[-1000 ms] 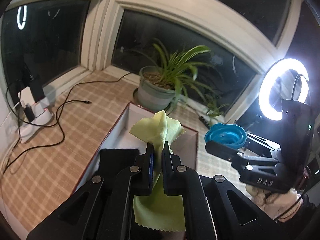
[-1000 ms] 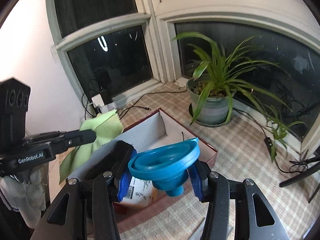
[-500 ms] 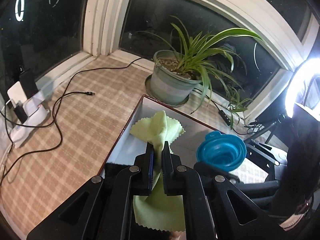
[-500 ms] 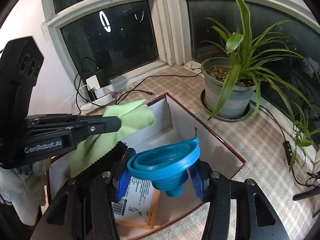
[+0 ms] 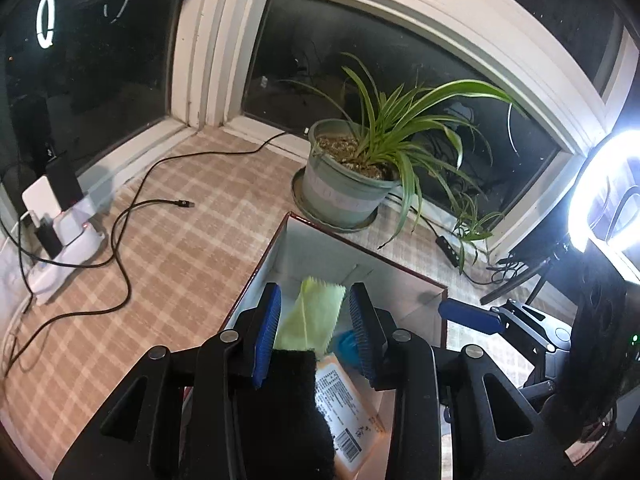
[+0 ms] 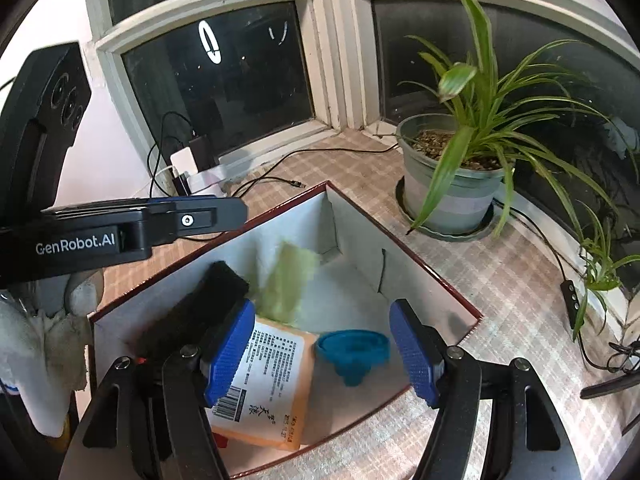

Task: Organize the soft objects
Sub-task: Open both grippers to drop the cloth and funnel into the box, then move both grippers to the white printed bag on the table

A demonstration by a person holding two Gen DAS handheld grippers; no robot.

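Left wrist view looks down on a checked tabletop [image 5: 168, 264] in a window bay, where a potted spider plant [image 5: 360, 176] stands just behind an open box [image 5: 400, 276] with a dark red rim and pale inner walls. Inside the box lie a black fabric piece [image 6: 200, 304] against the left wall, an orange packet [image 6: 272, 380] with a barcode label on the floor, a yellow-green cloth [image 5: 312, 316] and a blue collapsible funnel [image 6: 352, 352]. The cloth sits between the blue pads of the left gripper [image 5: 314, 332], whose jaws are opening and no longer press it (blurred in the right wrist view). The right gripper [image 6: 322, 356] hangs over the funnel, jaws opening wide, pads clear of it; the funnel rests on the box floor beside the packet.
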